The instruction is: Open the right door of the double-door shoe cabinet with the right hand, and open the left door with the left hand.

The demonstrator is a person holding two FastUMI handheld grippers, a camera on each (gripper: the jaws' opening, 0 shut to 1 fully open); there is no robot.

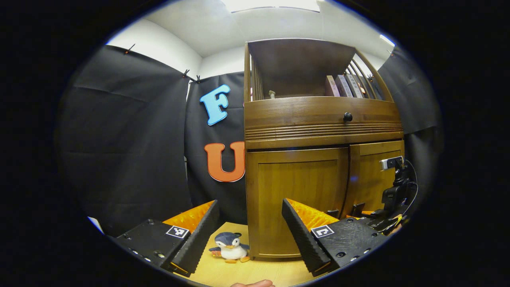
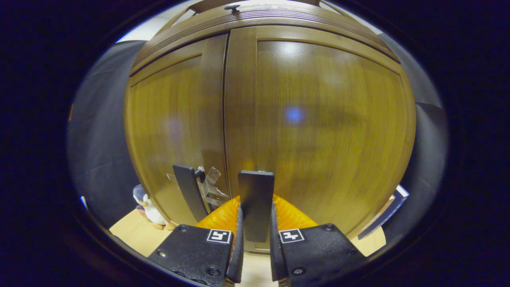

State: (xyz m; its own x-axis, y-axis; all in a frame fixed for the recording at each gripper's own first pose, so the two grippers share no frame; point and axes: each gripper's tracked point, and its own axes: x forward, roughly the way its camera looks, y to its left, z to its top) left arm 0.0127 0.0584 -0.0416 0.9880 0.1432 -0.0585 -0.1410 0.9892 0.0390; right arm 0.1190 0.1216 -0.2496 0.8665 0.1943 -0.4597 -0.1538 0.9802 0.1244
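Observation:
The wooden shoe cabinet [image 1: 318, 131] stands ahead with both lower doors closed. In the right gripper view, my right gripper [image 2: 256, 212] is shut on the flat dark handle [image 2: 255, 187] of the right door [image 2: 330, 119]. The left door [image 2: 171, 127] carries its own dark handle [image 2: 188, 191] just left of the seam. In the left gripper view, my left gripper [image 1: 251, 231] hangs open and empty, some way in front of the left door [image 1: 297, 199]. The right gripper [image 1: 364, 213] shows there low against the right door [image 1: 376, 175].
A plush penguin [image 1: 231, 247] sits on the light wooden floor [image 1: 259, 273] by the cabinet's left corner. Above the doors is a drawer with a round knob [image 1: 348, 116] and a shelf of books [image 1: 344, 85]. A flat board [image 2: 392, 207] leans at the cabinet's right.

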